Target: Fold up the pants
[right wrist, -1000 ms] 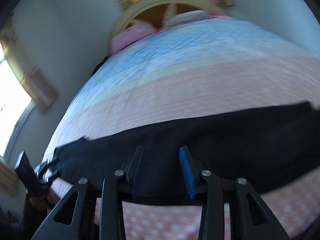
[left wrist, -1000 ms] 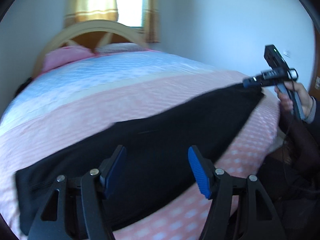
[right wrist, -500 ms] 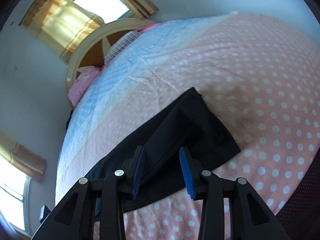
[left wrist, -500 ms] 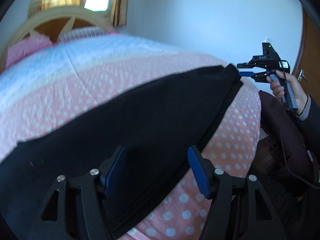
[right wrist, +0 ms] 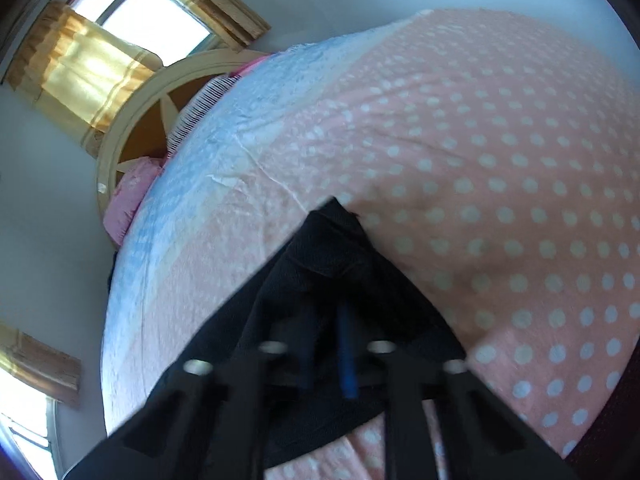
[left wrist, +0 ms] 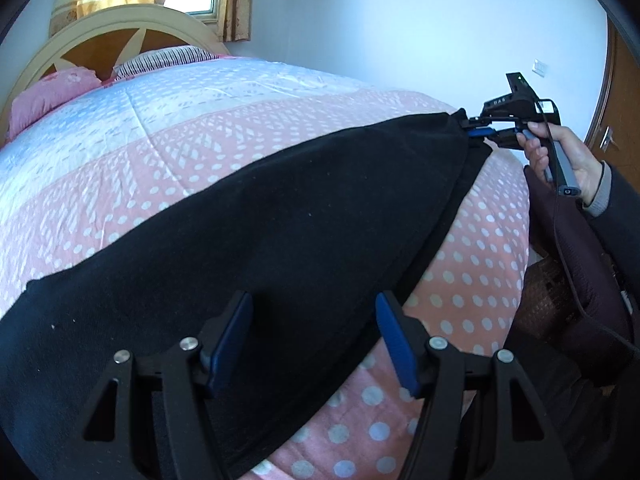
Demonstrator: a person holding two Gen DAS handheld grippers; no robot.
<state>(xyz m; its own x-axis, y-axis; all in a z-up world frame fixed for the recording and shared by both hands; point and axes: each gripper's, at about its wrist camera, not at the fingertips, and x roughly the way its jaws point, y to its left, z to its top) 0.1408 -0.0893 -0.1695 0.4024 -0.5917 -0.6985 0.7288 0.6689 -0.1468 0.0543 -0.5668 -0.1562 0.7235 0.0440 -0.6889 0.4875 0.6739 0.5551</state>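
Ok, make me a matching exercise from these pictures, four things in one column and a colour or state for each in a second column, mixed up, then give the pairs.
Column one:
1. pants
2. left hand-held gripper
3. right hand-held gripper
4. pillow

Column two:
A. pink, by the headboard
B. open, above the cloth
C. black, spread on the dotted bedspread
D. shut on one end of the cloth

Pairs: 1-C, 2-B, 3-D, 4-A
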